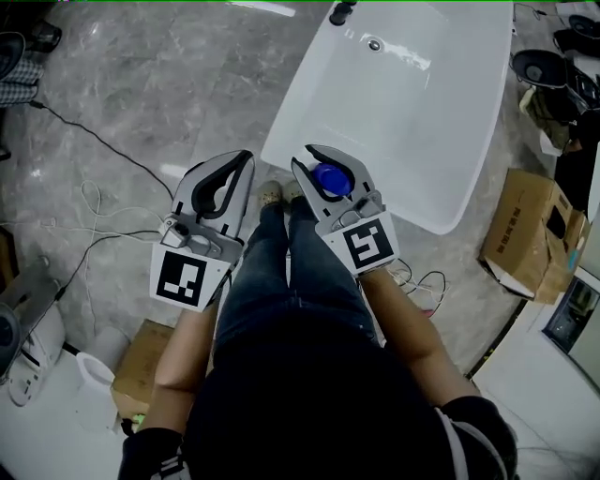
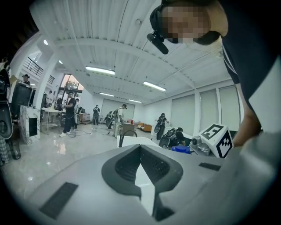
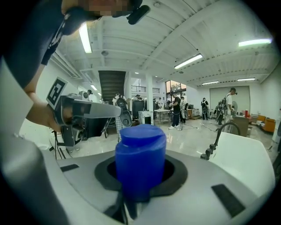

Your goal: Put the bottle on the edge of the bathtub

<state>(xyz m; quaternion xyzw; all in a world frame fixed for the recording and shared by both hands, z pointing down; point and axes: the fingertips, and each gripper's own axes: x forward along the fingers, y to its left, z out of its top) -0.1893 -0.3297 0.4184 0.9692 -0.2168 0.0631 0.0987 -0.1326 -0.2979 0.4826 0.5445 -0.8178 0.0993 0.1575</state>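
Grey marble floor (image 1: pixel 141 84) spreads beneath a standing person's jeans (image 1: pixel 281 281). Nearest, the left gripper (image 1: pixel 246 157) has its jaws brought together with nothing between them. Just beside it, the right gripper (image 1: pixel 305 155) is clamped on a blue-capped bottle (image 1: pixel 330 178), which stands upright in the hollow of the jaws, above the floor at the near end of the white bathtub (image 1: pixel 422 141). Farther off, a dark faucet (image 1: pixel 342 13) sits on the tub's far rim, and a cardboard box (image 1: pixel 525 225) lies to the tub's right.

Bathtub (image 1: pixel 441 141), boxes (image 1: pixel 525 230) on seemingly marble floor (image 1: pixel 169 84)
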